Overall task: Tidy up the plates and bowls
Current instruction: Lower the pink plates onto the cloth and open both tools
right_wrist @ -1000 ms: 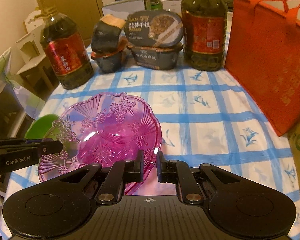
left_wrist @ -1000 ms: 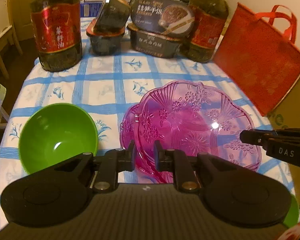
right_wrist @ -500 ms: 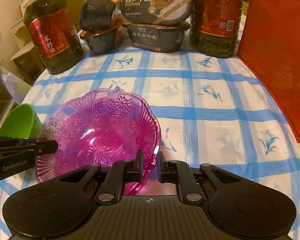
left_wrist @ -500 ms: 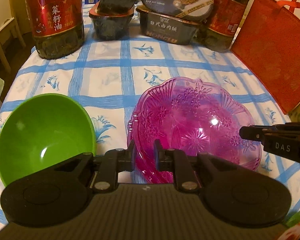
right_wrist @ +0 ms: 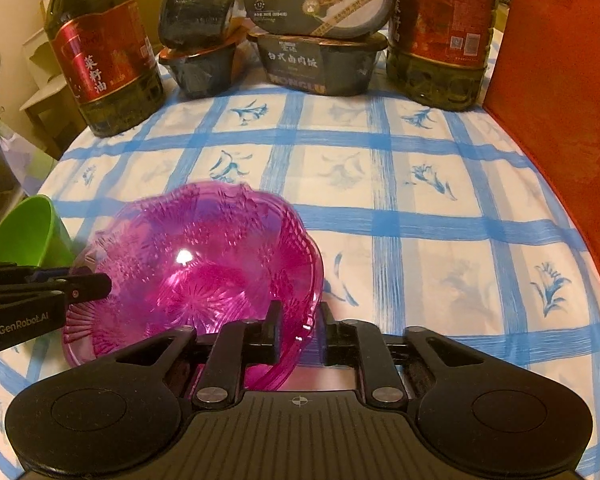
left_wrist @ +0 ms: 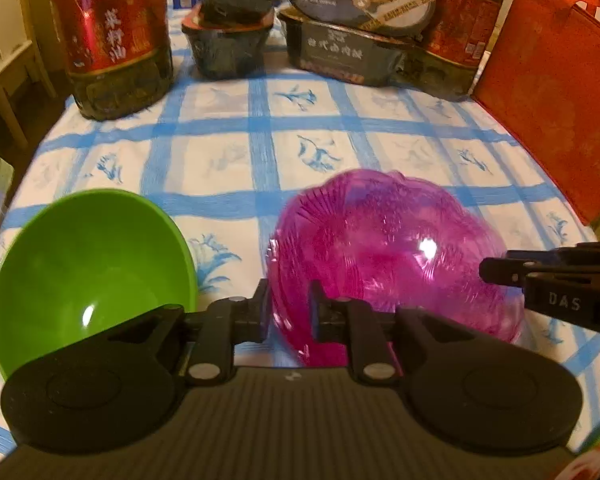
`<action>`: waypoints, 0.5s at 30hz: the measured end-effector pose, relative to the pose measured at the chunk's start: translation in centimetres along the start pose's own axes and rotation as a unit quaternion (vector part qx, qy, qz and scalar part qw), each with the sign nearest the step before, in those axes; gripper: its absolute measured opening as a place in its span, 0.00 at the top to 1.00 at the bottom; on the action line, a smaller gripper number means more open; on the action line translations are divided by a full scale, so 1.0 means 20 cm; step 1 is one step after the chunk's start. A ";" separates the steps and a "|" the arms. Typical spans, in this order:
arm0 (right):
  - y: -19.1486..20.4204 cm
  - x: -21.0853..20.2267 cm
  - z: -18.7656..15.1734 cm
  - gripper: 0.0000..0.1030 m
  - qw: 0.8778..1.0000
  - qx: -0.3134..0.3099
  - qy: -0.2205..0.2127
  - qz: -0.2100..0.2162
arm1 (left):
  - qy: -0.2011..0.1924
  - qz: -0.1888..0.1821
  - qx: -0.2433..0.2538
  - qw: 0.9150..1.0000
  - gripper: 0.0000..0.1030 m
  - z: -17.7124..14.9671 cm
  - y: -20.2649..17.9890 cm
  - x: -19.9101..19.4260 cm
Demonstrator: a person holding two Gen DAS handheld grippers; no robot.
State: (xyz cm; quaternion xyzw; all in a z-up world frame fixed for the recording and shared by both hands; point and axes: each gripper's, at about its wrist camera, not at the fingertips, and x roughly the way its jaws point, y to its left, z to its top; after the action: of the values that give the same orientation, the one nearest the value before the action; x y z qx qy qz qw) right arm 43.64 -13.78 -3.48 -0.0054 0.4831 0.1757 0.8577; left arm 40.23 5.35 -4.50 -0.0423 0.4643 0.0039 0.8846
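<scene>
A clear pink flower-pattern plate (left_wrist: 388, 248) (right_wrist: 196, 256) lies low over the checked tablecloth, blurred, seemingly on a second pink plate. My left gripper (left_wrist: 289, 312) (right_wrist: 96, 280) has the plate's near-left rim between its fingers. Pink fills the narrow gap, and the jaws are just opening. My right gripper (right_wrist: 301, 332) (left_wrist: 488, 272) is at the plate's right rim with its jaws opening. The rim sits between the fingers with a gap beside the right finger. A green bowl (left_wrist: 88, 264) (right_wrist: 28, 236) stands empty just left of the plate.
Two big oil bottles (left_wrist: 112, 36) (right_wrist: 440, 28) and stacked dark food tubs (right_wrist: 320, 60) line the far edge of the table (right_wrist: 420, 200). A red bag (left_wrist: 552, 80) (right_wrist: 560, 100) stands along the right side. Bare cloth lies to the right of the plate.
Both grippers sank toward the table with the pink plate. The right gripper's jaws have spread apart from the rim. The plate now looks blurred.
</scene>
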 end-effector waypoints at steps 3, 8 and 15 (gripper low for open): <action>-0.03 -0.03 -0.01 0.47 1.000 0.017 -0.014 0.011 | -0.004 0.000 -0.002 1.000 0.74 -0.01 0.01 -0.02; -0.06 -0.13 -0.03 0.47 0.999 0.036 -0.026 0.016 | -0.022 -0.012 -0.015 1.000 0.72 -0.04 0.01 -0.11; -0.06 -0.37 -0.15 0.47 0.997 0.062 -0.038 0.017 | -0.041 -0.037 -0.027 0.998 0.70 -0.13 -0.03 -0.34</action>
State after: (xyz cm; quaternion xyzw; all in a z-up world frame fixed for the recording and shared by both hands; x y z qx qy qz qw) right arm 38.00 -17.67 0.92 0.0627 0.4604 0.1596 0.8710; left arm 34.25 4.77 -0.32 -0.0827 0.4259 -0.0142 0.9008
